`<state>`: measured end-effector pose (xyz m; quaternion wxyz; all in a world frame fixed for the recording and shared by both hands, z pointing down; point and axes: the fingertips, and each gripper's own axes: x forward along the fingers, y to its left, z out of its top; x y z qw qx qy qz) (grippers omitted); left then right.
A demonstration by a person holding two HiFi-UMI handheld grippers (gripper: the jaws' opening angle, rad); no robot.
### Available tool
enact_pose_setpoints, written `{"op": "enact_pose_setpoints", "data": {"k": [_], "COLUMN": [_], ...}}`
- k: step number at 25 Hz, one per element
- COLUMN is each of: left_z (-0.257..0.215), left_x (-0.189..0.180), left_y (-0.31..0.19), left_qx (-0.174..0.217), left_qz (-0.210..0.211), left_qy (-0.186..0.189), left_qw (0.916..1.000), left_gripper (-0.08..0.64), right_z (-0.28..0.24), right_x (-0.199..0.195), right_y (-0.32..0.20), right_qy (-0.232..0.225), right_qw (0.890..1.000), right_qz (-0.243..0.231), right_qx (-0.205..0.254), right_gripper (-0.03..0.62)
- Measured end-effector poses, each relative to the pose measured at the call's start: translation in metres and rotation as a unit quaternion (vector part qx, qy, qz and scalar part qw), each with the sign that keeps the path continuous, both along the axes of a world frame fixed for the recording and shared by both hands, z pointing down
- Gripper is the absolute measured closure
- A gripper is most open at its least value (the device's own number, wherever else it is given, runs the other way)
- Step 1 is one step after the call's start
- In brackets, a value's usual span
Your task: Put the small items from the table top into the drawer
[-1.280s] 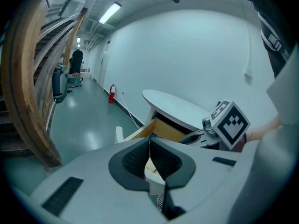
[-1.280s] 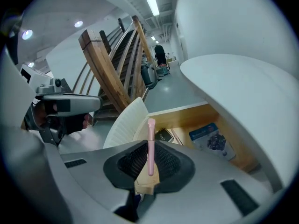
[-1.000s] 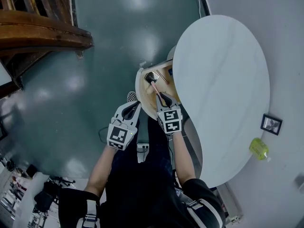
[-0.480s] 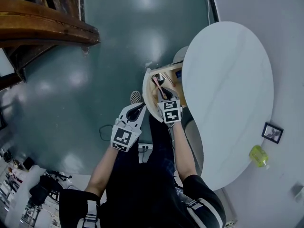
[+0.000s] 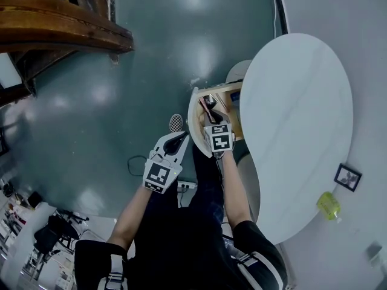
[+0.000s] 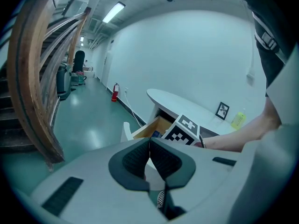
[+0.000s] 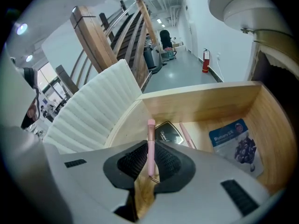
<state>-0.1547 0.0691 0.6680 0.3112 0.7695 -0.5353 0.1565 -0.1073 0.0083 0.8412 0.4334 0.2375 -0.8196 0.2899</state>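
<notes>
Left gripper (image 6: 149, 160): jaws together, empty. Right gripper (image 7: 150, 164) pinches one pink stick (image 7: 151, 143) over the pulled-out drawer (image 7: 201, 101). Inside lie one more stick (image 7: 187, 136), one black case (image 7: 169, 133) and one blue sachet (image 7: 233, 141). By the table's (image 5: 296, 113) wall edge stand one frame (image 5: 347, 177) and one yellow bottle (image 5: 328, 205).

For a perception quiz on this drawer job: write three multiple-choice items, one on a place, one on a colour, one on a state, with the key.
1. The blue sachet lies: A on the table top; B in the drawer; C on the floor.
2. The slim stick in the right tongs is: A green; B black; C pink.
3. The left tongs are: A shut, empty; B shut on a bottle; C wide open.
B: it lies flat on the wooden drawer bottom.
C: it is pink along its whole length.
A: the pads meet with nothing between them.
</notes>
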Motion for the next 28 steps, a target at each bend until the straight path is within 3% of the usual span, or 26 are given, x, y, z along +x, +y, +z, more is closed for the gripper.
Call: {"op": "enact_pose_setpoints", "data": {"k": [4,6,9,21,25,28], "left_z": [0.002,0.002,0.001,-0.014,-0.027,-0.039], "left_x": [-0.003,-0.002,0.0,0.002,0.002,0.0], "left_y": [0.001,0.001,0.0,-0.006,-0.01,-0.012], "left_qx": [-0.003,-0.003,-0.001,0.01,0.021,0.029], "left_qz": [-0.003,-0.003,-0.001,0.002,-0.002,-0.003], "left_qy": [-0.001,-0.001,-0.001,-0.004,-0.005,-0.01], "left_qw": [1.0,1.0,1.0,0.9999,0.9998,0.9995], "left_gripper": [0.54,0.54,0.54,0.54,0.54,0.54], "right_z": [-0.002,-0.005,-0.006,-0.036,-0.06,-0.08], "right_x": [-0.003,-0.005,-0.003,-0.001,0.001,0.001], "right_y": [0.001,0.001,0.003,-0.003,-0.008,-0.01], "right_qy": [-0.008,-0.017,-0.018,-0.031,-0.039,-0.046], "right_qw": [1.0,1.0,1.0,0.999,0.998,0.998], "right_qz": [0.004,0.002,-0.002,0.003,0.013,0.015], "right_qx": [-0.004,-0.003,-0.005,0.014,0.037,0.048], "right_gripper": [0.521,0.431,0.402,0.407,0.5,0.528]}}
